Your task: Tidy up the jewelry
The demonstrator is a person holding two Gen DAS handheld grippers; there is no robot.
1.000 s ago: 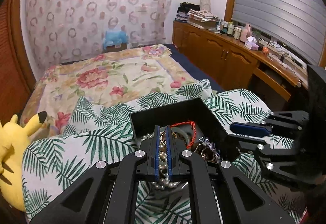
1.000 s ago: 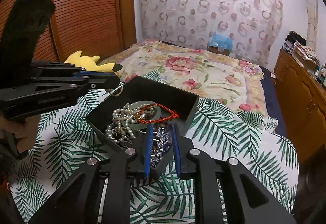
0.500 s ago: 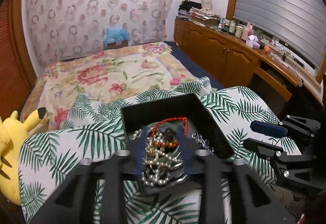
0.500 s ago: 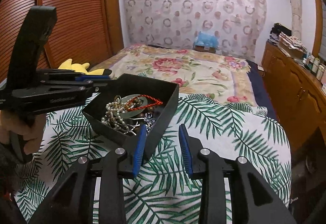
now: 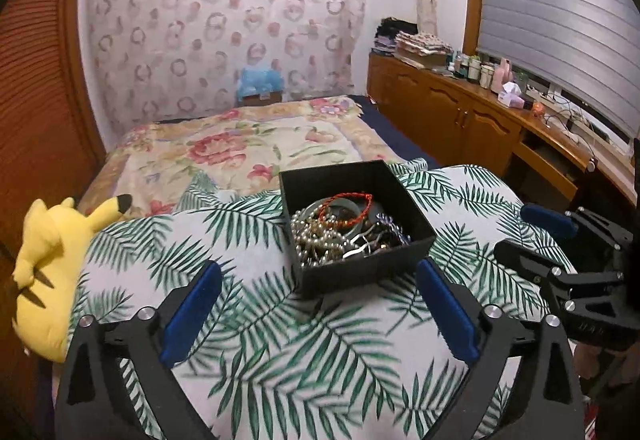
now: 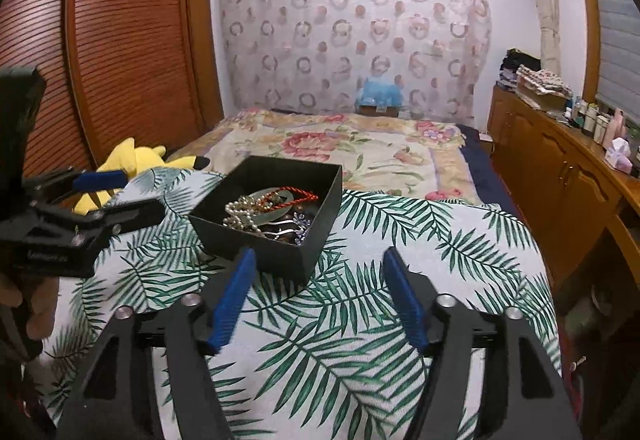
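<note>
Jewelry [image 5: 344,228] is lying tangled in the black box [image 5: 360,272], just ahead of both grippers. Left gripper [image 5: 320,304] and right gripper [image 6: 320,292] fingers are spreading wide, holding nothing.

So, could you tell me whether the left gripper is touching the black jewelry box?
Apart. In the left wrist view the left gripper, jaws opening and empty, sits short of the black jewelry box, with leaf-print cloth visible between.

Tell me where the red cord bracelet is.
In the left wrist view the red cord bracelet lies inside the black box, on the pearl necklace, centre frame.
</note>
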